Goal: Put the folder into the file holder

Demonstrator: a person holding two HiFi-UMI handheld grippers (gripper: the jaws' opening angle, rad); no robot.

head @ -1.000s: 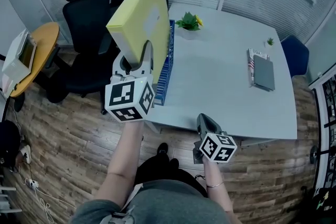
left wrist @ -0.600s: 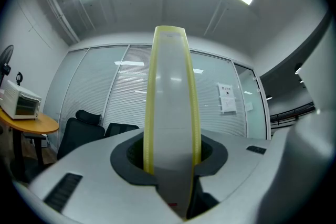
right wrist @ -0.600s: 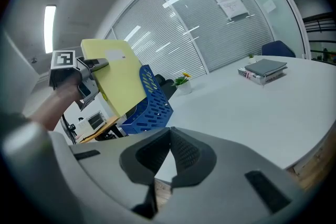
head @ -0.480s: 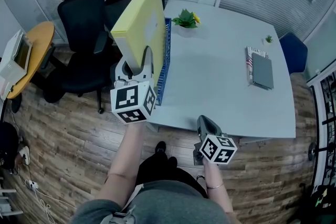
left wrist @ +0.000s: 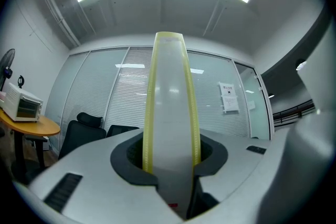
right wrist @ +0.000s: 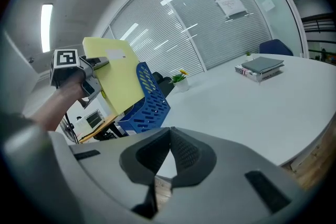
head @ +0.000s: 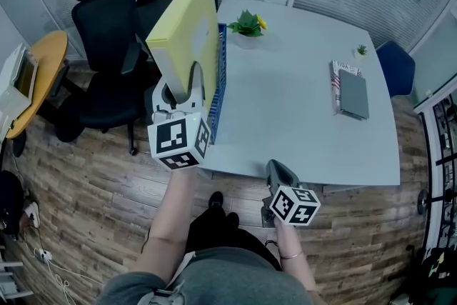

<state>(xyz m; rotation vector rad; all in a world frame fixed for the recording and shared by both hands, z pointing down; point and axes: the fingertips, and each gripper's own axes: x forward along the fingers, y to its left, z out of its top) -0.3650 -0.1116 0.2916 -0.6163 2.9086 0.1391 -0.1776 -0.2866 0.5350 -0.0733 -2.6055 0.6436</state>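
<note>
Left gripper (head: pixel 182 82) clamps the near end of the thick yellow box-style folder (head: pixel 187 25), upright on edge w/ its long side running away from us, parallel to the blue perforated plastic file holder (head: pixel 218 93) at the white table's (head: pixel 300 103) left edge. We judge the folder sits just left of the holder's slot, so next move: right, then down. Right gripper (head: pixel 280 171), jaws closed on nothing, hangs well apart.
</note>
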